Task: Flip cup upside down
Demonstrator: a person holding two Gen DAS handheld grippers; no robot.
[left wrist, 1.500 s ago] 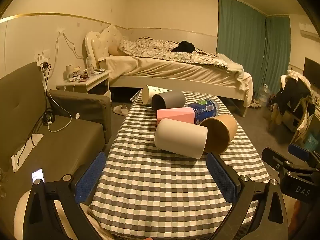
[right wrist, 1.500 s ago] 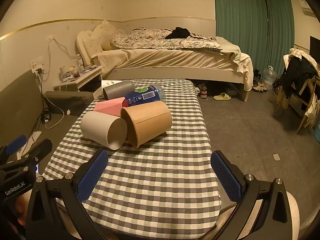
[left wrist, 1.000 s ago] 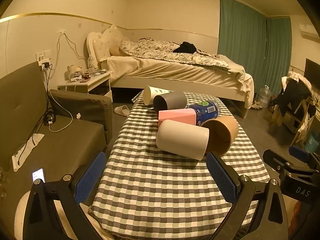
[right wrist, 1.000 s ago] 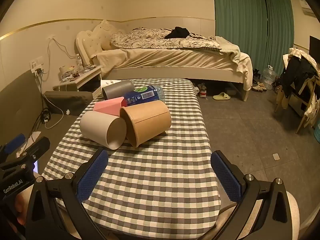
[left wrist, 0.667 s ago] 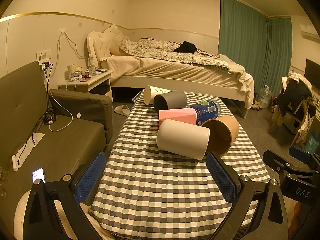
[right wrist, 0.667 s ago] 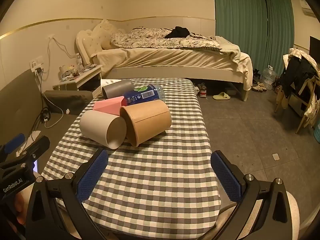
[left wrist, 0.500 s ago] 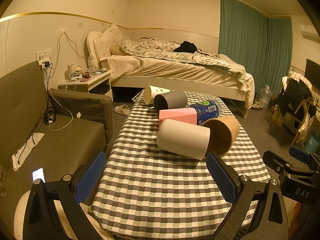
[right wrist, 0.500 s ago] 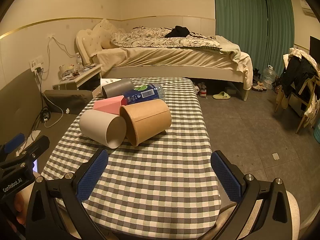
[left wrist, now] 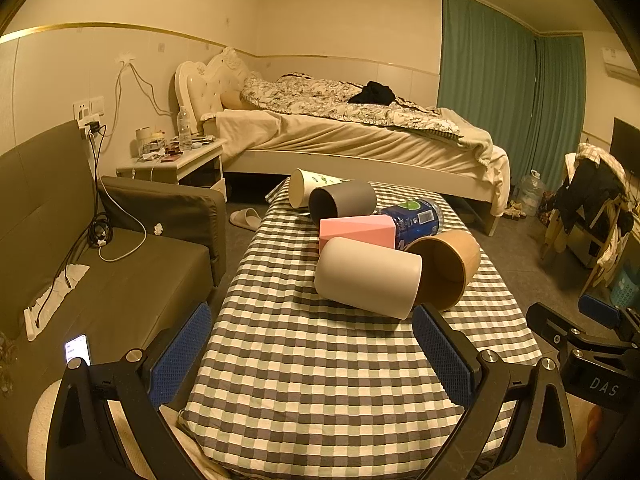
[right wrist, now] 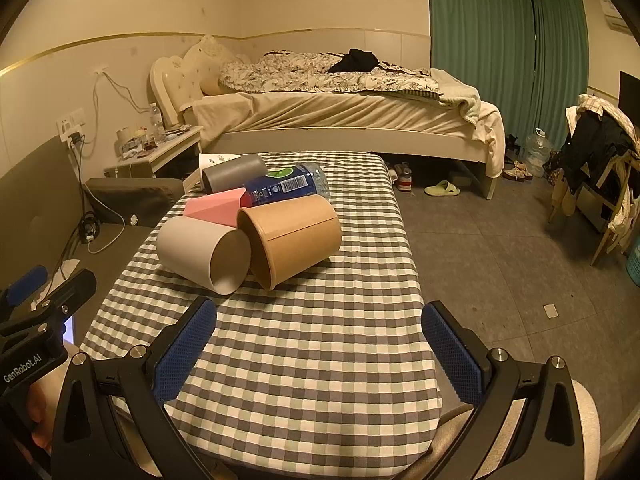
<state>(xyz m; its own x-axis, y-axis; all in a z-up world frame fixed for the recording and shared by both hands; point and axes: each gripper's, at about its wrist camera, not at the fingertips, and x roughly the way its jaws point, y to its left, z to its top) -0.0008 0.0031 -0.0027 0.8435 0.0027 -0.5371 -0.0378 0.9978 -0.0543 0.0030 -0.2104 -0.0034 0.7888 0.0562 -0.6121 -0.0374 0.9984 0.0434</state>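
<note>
A counter (left wrist: 328,364) covered with a grey and white checked cloth carries a group of things, all lying on their sides. Nearest are a white cup (left wrist: 368,277) and a brown paper cup (left wrist: 444,270), touching each other. Behind them lie a pink box (left wrist: 356,232) and a blue bottle (left wrist: 416,220), then a grey cup (left wrist: 342,203) and a white paper cup (left wrist: 306,190) at the far edge.
</note>
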